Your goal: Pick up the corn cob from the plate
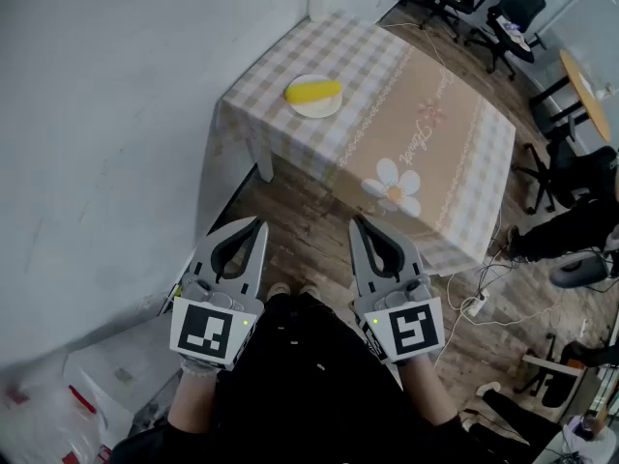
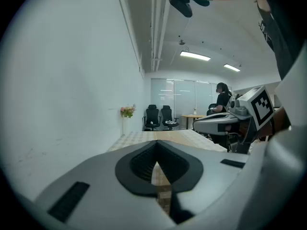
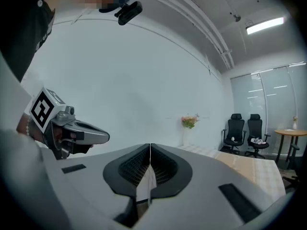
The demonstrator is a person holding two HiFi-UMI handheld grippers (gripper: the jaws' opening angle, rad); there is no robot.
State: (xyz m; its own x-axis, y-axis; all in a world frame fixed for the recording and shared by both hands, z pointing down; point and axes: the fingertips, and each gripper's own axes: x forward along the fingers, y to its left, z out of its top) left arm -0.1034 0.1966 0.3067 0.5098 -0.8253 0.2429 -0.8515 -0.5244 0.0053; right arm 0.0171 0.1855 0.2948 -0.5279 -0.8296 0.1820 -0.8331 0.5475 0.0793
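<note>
Head cam looks steeply down on my left gripper (image 1: 259,223), right gripper (image 1: 354,220) and table (image 1: 455,162); gripper cams look near-level along their jaws at that same table.

No wording can be read; the cursive script printed on the worktop's cloth (image 1: 423,129) is too small to read.

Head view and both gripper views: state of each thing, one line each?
left gripper: jaws shut, empty, short of the table
right gripper: jaws shut, empty, short of the table
corn cob: lying on the plate, untouched
plate: flat on the table, near its far corner
table: covered with a checked cloth
</note>
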